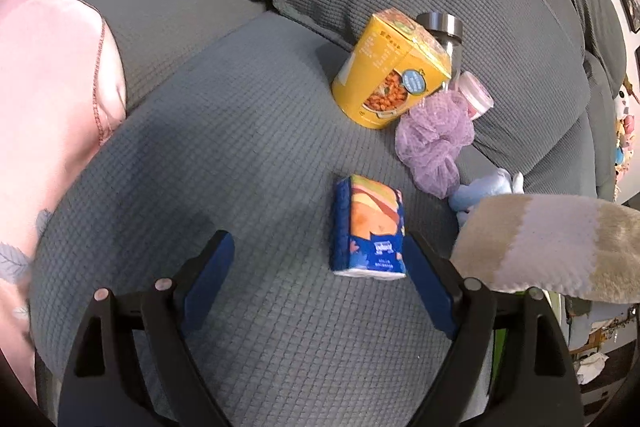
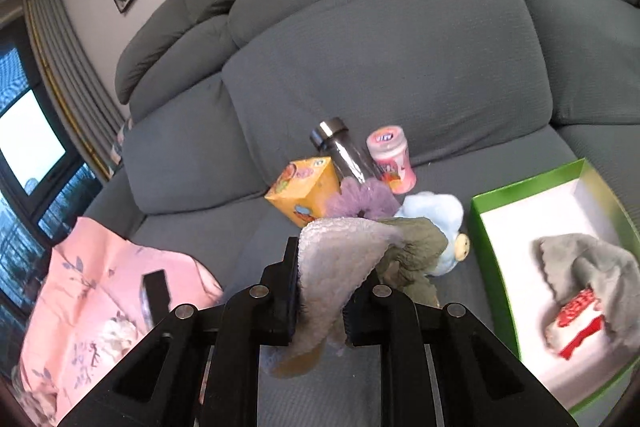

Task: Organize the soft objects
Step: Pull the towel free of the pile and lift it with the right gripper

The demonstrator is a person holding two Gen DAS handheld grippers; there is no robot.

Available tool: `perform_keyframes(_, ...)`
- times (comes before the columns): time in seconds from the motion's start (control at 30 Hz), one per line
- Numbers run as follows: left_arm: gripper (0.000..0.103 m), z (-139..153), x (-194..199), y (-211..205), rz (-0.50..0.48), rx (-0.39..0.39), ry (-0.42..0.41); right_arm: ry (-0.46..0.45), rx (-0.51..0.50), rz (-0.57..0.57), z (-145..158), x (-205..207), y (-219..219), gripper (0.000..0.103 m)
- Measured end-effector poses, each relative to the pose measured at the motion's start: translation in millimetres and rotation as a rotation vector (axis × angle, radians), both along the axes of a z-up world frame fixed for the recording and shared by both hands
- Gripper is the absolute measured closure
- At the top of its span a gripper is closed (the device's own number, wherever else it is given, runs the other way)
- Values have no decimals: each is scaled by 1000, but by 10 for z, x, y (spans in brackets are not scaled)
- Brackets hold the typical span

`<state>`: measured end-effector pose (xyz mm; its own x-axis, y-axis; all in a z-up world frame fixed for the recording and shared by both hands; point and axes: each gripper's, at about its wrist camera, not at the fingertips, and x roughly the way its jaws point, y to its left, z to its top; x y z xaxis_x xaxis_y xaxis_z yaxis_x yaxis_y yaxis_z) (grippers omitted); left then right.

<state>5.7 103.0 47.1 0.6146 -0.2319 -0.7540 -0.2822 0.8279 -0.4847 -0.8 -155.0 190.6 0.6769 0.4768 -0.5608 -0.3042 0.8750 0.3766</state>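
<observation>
On my right gripper (image 2: 322,301) the jaws are clamped on a folded cloth (image 2: 340,259), white and fuzzy on one side and olive-tan on the other, which hangs clear of the grey sofa (image 2: 380,59) seat. In the left wrist view the same cloth (image 1: 552,243) shows at the right edge, raised above the cushion with its tan and white bands facing me. My left gripper (image 1: 320,267) has its jaws wide apart and grips nothing; between its blue pads (image 1: 210,269) lies a blue tissue pack (image 1: 368,227) flat on the seat, close against the right pad, though I cannot tell whether it touches. Further back on the seat a yellow box (image 1: 390,71) lies tipped over, with a clear bottle with a steel cap (image 2: 340,147) leaning behind it and a small pink jar (image 2: 390,157) just beside that. A purple mesh puff (image 1: 434,139) sits in front of the box and bottle, and a light blue plush toy (image 2: 440,219) lies just to its right, partly hidden by the cloth I hold. To the right on the seat is an open green box (image 2: 490,267) with a white inside, holding a grey cloth (image 2: 588,267) and a red and white sock (image 2: 576,323). A pink flowered fabric (image 2: 92,287) lies at the left of the seat.
</observation>
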Motion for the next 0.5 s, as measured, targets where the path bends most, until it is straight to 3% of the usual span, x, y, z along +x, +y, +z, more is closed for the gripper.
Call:
perform_keyframes(0.23, 12, 11, -2, -74, -84, -46, 0, 69, -74, 116, -76, -141, 131, 84)
perform_keyframes(0.43, 5, 76, -48, -88, -126, -42, -40, 260, -102, 248, -903, 235, 495, 84)
perform_keyframes(0.5, 5, 57, -44, -106, -143, -40, -33, 340, -133, 221, -1218, 384, 504, 83)
